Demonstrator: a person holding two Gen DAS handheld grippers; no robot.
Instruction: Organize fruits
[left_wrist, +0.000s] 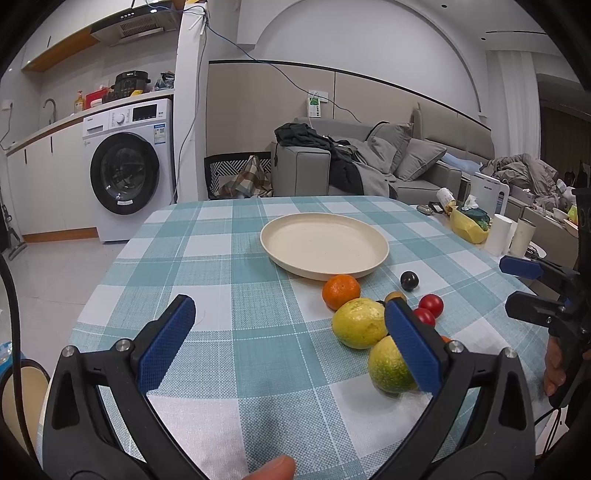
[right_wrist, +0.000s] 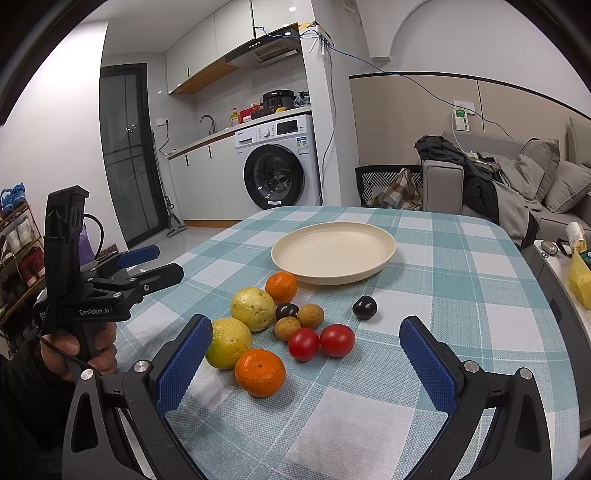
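Note:
An empty cream plate (left_wrist: 325, 243) (right_wrist: 334, 253) sits mid-table on the checked cloth. In front of it lies a cluster of fruit: two oranges (right_wrist: 260, 373) (right_wrist: 281, 287), two yellow-green citrus (right_wrist: 253, 308) (right_wrist: 227, 341), two red tomatoes (right_wrist: 337, 340) (right_wrist: 303, 344), two brown longans (right_wrist: 310, 315), and dark plums (right_wrist: 365, 307) (right_wrist: 286, 311). My left gripper (left_wrist: 291, 330) is open, held above the cloth left of the fruit, its right finger overlapping a citrus (left_wrist: 391, 365). My right gripper (right_wrist: 306, 354) is open, hovering over the near fruit with nothing held.
A washing machine (right_wrist: 275, 166) and kitchen counter stand beyond the table's far left. A grey sofa (left_wrist: 388, 158) with clothes is behind. A side table holds a yellow box (left_wrist: 467, 225) and cups to the right. A hand (right_wrist: 74, 347) holds the left gripper.

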